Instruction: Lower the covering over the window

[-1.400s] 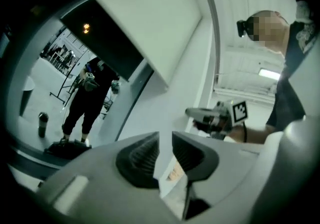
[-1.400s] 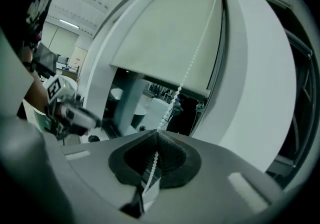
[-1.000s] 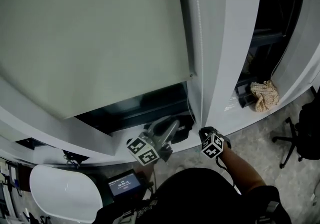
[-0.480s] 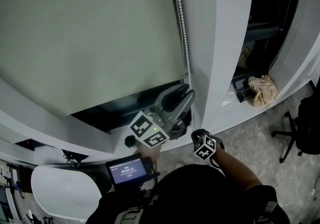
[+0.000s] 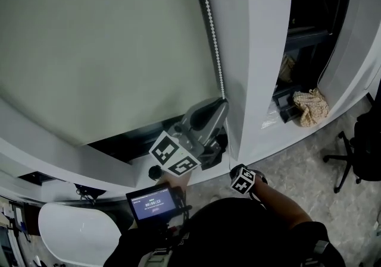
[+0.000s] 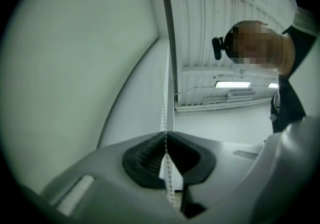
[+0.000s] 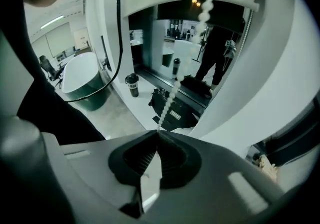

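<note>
The blind (image 5: pixel 107 52) is a wide, pale grey-green sheet that covers most of the window. Its lower edge crosses the head view on a slant, and under it a dark strip of glass (image 5: pixel 143 136) is not covered. The bead chain (image 5: pixel 209 34) hangs along the right edge of the blind. Its long axis is close to upright, and in the head view it leans a little to the right as it comes down.

The left gripper (image 5: pixel 221 104) points up along the chain and stands just beside the lower right corner of the blind. Its jaws are closing, and the chain (image 6: pixel 163 113) goes between the ribbed pads where the tips meet. The right gripper (image 7: pixel 157 133) is lower and closer to the person. Its jaws are together on the same chain (image 7: pixel 172 93), which goes up from the tips toward the lower edge of the blind.

A white window frame (image 5: pixel 256 52) stands to the right of the chain, with a second dark opening past it. On the white sill (image 5: pixel 268 126) there lies a crumpled beige cloth (image 5: pixel 311 107). The floor (image 5: pixel 297 167) is mottled grey, and a black office chair (image 5: pixel 356 159) stands at the right edge. A small lit screen (image 5: pixel 153 204) is near the person's body, and a white oval tub (image 5: pixel 74 230) is at the lower left. In the right gripper view a dark cup (image 7: pixel 131 85) stands upright on the floor; I cannot tell what is in it. The left gripper view shows a ribbed ceiling with a strip light (image 6: pixel 232 84).
</note>
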A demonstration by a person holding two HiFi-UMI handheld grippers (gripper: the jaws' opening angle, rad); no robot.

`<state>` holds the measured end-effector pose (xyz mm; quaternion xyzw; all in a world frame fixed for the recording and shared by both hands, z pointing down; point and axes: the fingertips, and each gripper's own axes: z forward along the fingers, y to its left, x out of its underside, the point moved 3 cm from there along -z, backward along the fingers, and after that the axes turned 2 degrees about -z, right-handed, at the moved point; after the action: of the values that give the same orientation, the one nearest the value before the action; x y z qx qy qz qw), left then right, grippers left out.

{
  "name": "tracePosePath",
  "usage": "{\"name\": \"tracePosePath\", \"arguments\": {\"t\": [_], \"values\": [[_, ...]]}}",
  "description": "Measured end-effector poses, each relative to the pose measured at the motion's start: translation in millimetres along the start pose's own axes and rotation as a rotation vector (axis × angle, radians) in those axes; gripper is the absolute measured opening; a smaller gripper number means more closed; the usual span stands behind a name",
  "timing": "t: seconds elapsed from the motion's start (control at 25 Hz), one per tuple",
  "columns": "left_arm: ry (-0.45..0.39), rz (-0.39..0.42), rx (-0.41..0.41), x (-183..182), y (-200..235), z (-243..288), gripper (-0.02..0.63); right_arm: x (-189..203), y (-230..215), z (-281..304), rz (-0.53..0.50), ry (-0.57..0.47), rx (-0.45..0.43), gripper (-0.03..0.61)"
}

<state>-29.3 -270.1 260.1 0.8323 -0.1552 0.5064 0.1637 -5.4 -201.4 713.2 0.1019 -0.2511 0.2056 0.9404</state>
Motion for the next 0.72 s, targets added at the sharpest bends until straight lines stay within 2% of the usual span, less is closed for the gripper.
{"name": "tracePosePath", "arguments": {"t": [0.08,0.12,0.24,0.32,0.44,0.52,0.6,0.72], "values": [[0.001,-0.006,-0.036,-1,9,-5,0.011,6,-11,-7,0.130,-0.070,0.000,0.022],[0.021,0.014,-0.063,1,13,-8,0.011,8,-18,-14,0.225,-0.128,-0.004,0.061],[0.179,0.101,-0.141,39,23,-21,0.011,9,-49,-53,0.507,-0.367,0.026,0.077],[0.278,0.090,-0.180,86,32,-37,0.011,4,-71,-89,0.607,-0.528,0.078,0.077],[0.415,0.004,-0.244,158,43,-66,0.011,-19,-95,-149,0.654,-0.748,0.137,0.077],[0.527,-0.055,-0.273,206,42,-87,0.011,-46,-106,-192,0.648,-0.893,0.152,0.077],[0.649,-0.111,-0.288,252,35,-112,0.011,-78,-111,-235,0.597,-1.012,0.160,0.078],[0.820,-0.180,-0.293,308,17,-153,0.011,-133,-110,-299,0.466,-1.152,0.162,0.097]]}}
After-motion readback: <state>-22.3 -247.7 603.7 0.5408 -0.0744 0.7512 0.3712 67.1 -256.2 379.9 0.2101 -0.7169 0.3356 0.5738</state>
